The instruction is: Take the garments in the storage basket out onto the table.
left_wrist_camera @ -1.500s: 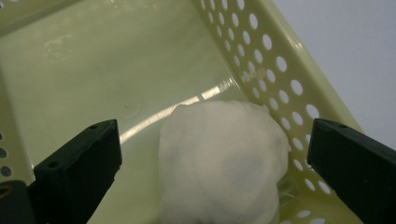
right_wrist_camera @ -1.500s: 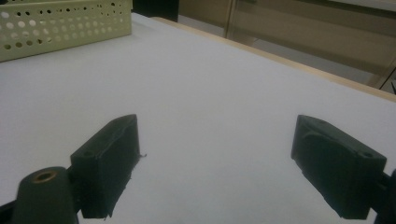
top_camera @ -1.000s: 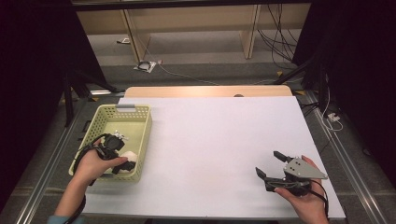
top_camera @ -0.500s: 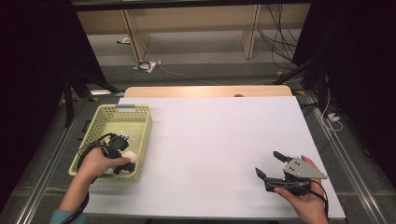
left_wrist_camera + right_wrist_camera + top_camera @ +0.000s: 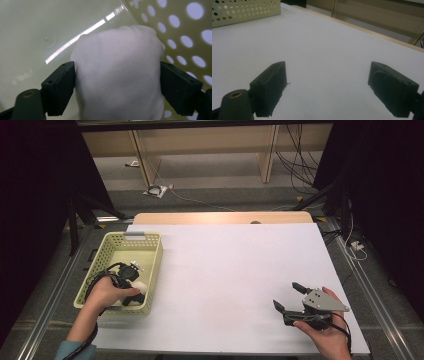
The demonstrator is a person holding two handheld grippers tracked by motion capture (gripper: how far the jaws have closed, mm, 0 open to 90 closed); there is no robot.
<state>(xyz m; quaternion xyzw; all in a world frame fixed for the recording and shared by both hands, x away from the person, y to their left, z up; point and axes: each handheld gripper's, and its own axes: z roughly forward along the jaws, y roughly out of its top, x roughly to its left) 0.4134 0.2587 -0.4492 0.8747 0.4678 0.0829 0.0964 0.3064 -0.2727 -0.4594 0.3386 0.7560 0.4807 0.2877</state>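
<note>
Left gripper view — left tool jaws have just closed onto white lump.

The pale green plastic basket with round holes looks smooth and a bit shiny, with light streaks on its floor; the soft white lump at 6 o'clock in it looks matt and a little fuzzy; the black jaws of the left gripper look like dull hard plastic; the white table top is matt and smooth; its far edge looks like pale wood.
</note>
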